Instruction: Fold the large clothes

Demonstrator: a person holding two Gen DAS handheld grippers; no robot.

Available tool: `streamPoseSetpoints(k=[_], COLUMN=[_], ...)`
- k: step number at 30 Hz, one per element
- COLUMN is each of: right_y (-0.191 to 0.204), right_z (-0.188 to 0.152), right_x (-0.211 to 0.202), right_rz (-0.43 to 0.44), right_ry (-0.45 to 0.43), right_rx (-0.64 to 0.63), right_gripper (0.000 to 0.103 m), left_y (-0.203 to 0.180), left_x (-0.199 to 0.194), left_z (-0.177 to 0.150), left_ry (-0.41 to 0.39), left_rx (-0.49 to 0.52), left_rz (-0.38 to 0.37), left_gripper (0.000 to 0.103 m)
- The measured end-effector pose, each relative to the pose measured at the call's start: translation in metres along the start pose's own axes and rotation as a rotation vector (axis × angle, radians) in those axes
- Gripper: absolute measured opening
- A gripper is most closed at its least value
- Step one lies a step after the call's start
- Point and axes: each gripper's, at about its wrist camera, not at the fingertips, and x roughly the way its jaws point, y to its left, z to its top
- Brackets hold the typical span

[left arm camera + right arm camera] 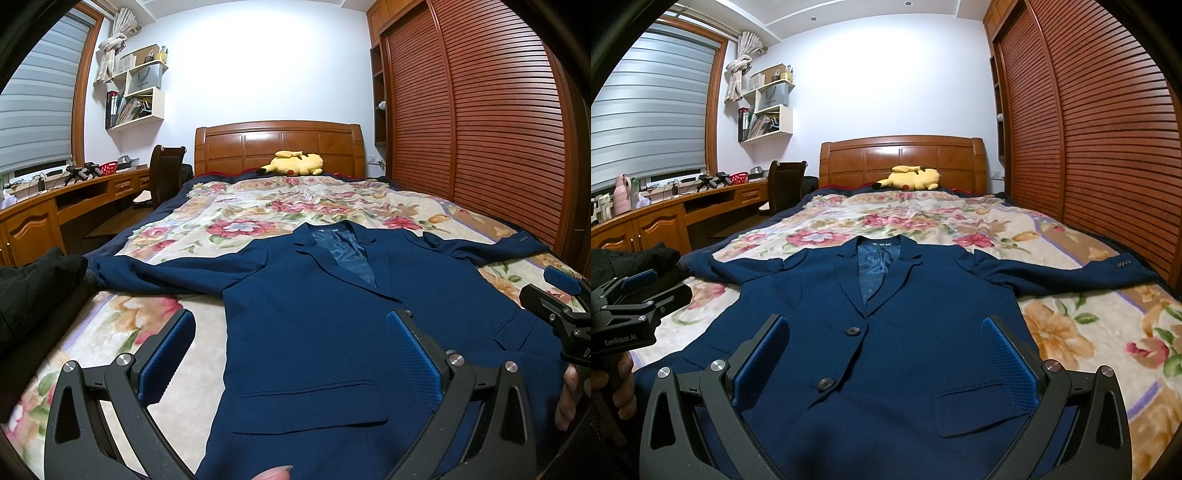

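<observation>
A navy blue suit jacket [325, 314] lies flat, front up, on the floral bed cover [229, 218], collar toward the headboard and both sleeves spread sideways. It also shows in the right wrist view [894, 332], with two dark buttons. My left gripper [291, 325] is open and empty above the jacket's left front panel, near its pocket flap. My right gripper [882, 328] is open and empty above the jacket's buttoned front. The right gripper shows at the right edge of the left wrist view [561, 295]; the left gripper shows at the left edge of the right wrist view [635, 295].
A yellow plush toy [295, 162] lies by the wooden headboard [280, 144]. A wooden wardrobe with slatted doors [480, 118] runs along the bed's right side. A desk [66, 199] and a chair [166, 173] stand left. Dark clothing [33, 288] lies at the bed's left edge.
</observation>
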Motion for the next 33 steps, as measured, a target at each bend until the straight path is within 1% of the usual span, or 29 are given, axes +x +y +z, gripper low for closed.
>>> streamPoseSetpoints(k=[3,6,7,8,11,18,22,30,33], right_y=[0.000,-0.001,-0.001,-0.001,0.001,0.009,0.013,0.024,0.023], right_z=[-0.001,-0.001,0.000,0.001,0.003,0.009,0.014,0.023,0.029], right_x=[0.001,0.000,0.000,0.000,0.002,0.011,0.015,0.026,0.034], right_rz=[0.002,0.007,0.013,0.019,0.035,0.088,0.108,0.140,0.160], right_ry=[0.006,0.009,0.010,0.012,0.020,0.044,0.050,0.061,0.076], right_rx=[0.001,0.002,0.003,0.003,-0.002,-0.021,-0.041,-0.087,-0.086], right_gripper=[0.103,0.103,0.103,0.103,0.103,0.103,0.103,0.103,0.103], left_y=[0.010,0.017,0.024,0.017,0.031,0.039,0.052,0.077,0.086], left_x=[0.003,0.004,0.003,0.003,-0.001,-0.007,-0.007,0.002,0.008], left_z=[0.007,0.001,0.001,-0.002,-0.004,0.005,0.008,0.009,0.012], left_ry=[0.007,0.009,0.014,0.012,0.038,0.058,0.071,0.105,0.120], left_rx=[0.002,0.002,0.002,0.002,0.002,0.002,-0.010,0.001,0.004], left_rz=[0.002,0.002,0.004,0.004,0.012,0.028,0.036,0.069,0.076], left_gripper=[0.103,0.103,0.103,0.103,0.103,0.103,0.103,0.103,0.103])
